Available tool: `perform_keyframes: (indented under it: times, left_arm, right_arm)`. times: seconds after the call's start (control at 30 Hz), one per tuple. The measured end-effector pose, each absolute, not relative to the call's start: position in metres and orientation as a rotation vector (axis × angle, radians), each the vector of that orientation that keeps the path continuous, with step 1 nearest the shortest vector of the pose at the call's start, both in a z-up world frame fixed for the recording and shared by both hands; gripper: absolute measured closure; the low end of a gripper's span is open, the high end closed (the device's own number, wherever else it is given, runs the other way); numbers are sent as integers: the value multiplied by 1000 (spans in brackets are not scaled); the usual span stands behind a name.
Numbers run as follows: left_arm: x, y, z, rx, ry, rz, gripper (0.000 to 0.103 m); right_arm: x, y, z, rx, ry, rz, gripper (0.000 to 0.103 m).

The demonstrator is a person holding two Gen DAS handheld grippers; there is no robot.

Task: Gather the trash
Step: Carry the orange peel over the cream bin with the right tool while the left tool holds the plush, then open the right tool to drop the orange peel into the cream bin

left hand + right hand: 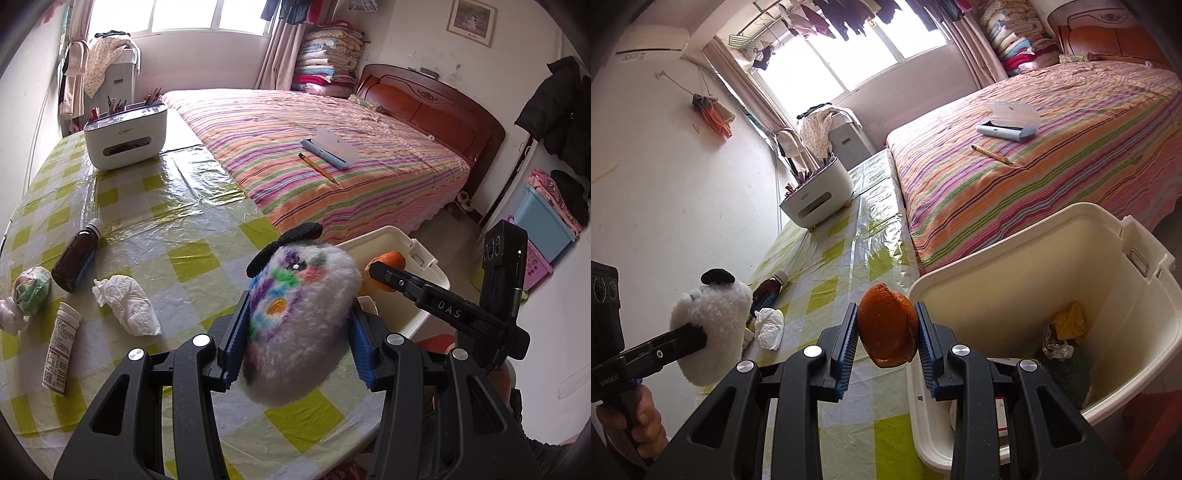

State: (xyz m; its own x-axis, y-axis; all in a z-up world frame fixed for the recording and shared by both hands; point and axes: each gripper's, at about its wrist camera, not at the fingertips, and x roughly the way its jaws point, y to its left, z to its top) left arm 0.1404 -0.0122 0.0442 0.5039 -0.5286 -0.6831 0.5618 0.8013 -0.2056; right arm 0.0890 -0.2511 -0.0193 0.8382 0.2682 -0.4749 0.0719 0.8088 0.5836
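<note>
Right gripper (887, 334) clamps orange peel (888, 325), frame centre, left of bin (1015, 266) rim. Left gripper (295, 332) pinches plush toy (299, 317). Risk: early release drops peel onto table (827, 295).

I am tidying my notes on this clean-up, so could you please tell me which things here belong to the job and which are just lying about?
Job: orange peel, crumpled tissue, wrapper ball, white bin.
Lying about: pencil, white organizer box, striped bed.
</note>
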Motion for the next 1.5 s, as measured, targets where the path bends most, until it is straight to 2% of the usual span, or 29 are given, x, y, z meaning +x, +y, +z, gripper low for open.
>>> perform_keyframes:
  times: [0.6,0.8,1.13,1.5]
  left_arm:
    - [133,-29,34,63,825,-698,55]
    - [132,-32,32,65,831,-704,54]
    - [124,-49,30,40,816,-731,54]
    - [131,-111,27,55,853,-794,54]
  right_arm:
    - [79,-287,-29,728,555,28,71]
    - [75,-290,-29,746,534,21,53]
    - [56,-314,-27,856,437,-24,52]
    - [38,-333,-23,884,364,-125,51]
